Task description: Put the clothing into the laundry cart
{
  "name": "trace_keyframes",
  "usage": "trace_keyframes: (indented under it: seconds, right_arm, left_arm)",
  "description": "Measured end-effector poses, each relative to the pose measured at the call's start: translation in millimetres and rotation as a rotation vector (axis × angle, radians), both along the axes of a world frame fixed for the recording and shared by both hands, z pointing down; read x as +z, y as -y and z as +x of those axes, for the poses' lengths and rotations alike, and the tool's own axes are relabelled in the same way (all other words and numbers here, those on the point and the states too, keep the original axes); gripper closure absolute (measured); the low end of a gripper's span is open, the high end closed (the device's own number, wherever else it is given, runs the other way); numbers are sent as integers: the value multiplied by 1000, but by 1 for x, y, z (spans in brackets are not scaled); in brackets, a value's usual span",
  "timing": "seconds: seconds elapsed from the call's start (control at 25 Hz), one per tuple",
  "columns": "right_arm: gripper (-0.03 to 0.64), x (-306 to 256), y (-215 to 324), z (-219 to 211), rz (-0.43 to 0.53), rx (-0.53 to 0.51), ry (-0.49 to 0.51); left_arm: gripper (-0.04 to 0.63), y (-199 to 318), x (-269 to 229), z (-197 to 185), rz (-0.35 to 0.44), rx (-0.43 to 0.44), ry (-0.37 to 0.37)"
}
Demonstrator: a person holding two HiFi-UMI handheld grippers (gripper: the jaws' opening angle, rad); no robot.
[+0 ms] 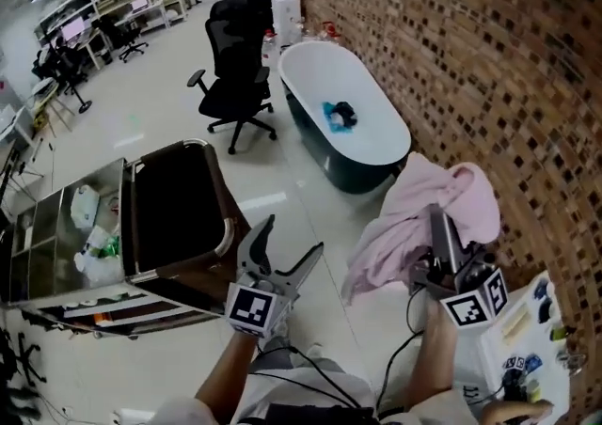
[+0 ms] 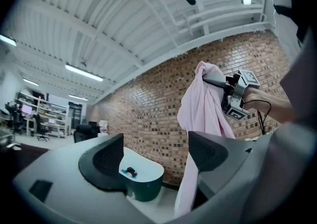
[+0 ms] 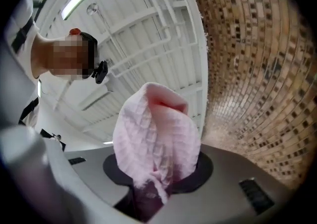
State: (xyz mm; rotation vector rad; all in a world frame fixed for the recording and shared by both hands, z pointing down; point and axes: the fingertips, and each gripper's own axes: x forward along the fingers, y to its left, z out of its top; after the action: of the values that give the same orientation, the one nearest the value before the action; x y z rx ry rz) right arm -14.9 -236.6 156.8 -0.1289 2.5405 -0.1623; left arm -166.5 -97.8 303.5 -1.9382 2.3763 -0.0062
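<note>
your right claw was shut tight on the cloth. a bunched pink fold was pinched between the pads and puffed up above them in the right gripper view, and the rest hung down beside the claw, off the floor as far as the head view showed. your left claw was open and empty, jaws wide apart with nothing between them, and it sat lower and to the left of the cloth without touching it. just past that claw, on your left, stood the cart with its dark bag open at the top. the tub stood further ahead against the brick wall. by my reading the pick-up was done and the carry was the step in hand. the next move called for swinging the right claw leftward until the cloth hung over the cart's mouth, held high enough for the trailing end to clear the rim, and only then letting the jaws part. the left claw lay roughly on that path, so it needed to move aside or gather the hanging part.
</note>
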Motion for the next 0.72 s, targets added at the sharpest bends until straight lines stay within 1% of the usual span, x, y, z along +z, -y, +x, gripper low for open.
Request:
trace_keyframes:
  seconds: [0.04, 0.08, 0.2, 0.24, 0.36, 0.4, 0.48, 0.52, 0.56, 0.6, 0.64, 0.68, 0.72]
  right_arm:
    - [457, -8, -11, -23, 6, -77, 14]
    - [457, -17, -22, -42, 13, -129, 27]
    - [457, -51, -56, -90, 44, -210, 66]
    - [457, -66, -72, -109, 62, -254, 85]
    - [457, -115, -135, -172, 136, -440, 159]
    - [457, -130, -155, -191, 157, -479, 175]
    - [457, -151, -199, -228, 190, -559, 187]
    - [457, -155, -224, -252, 203, -608, 178]
    - [457, -154, -247, -280, 209, -647, 150]
    - [456, -146, -268, -313, 207, -670, 99]
    - [455, -130, -285, -349, 201, -673, 22]
    - [444, -105, -299, -386, 203, -651, -84]
    - [418, -72, -311, -420, 224, -607, -222]
  left_arm:
    - [199, -19, -3, -11, 4, -55, 4]
    - [199, -38, -6, -22, 6, -99, 10]
    - [199, -94, -14, -54, 13, -208, 17]
    - [199, -115, -17, -66, 18, -251, 18]
    - [199, -177, -23, -103, 27, -372, 46]
    - [199, -195, -23, -112, 28, -398, 56]
    - [199, -230, -29, -128, 41, -450, 45]
    - [199, -247, -31, -136, 46, -475, 43]
    - [199, -263, -33, -144, 48, -499, 47]
    - [199, -277, -34, -152, 50, -519, 55]
    - [199, -291, -35, -160, 52, -536, 62]
    - [199, -305, -35, -167, 55, -553, 65]
    - [199, -317, -33, -172, 58, -569, 62]
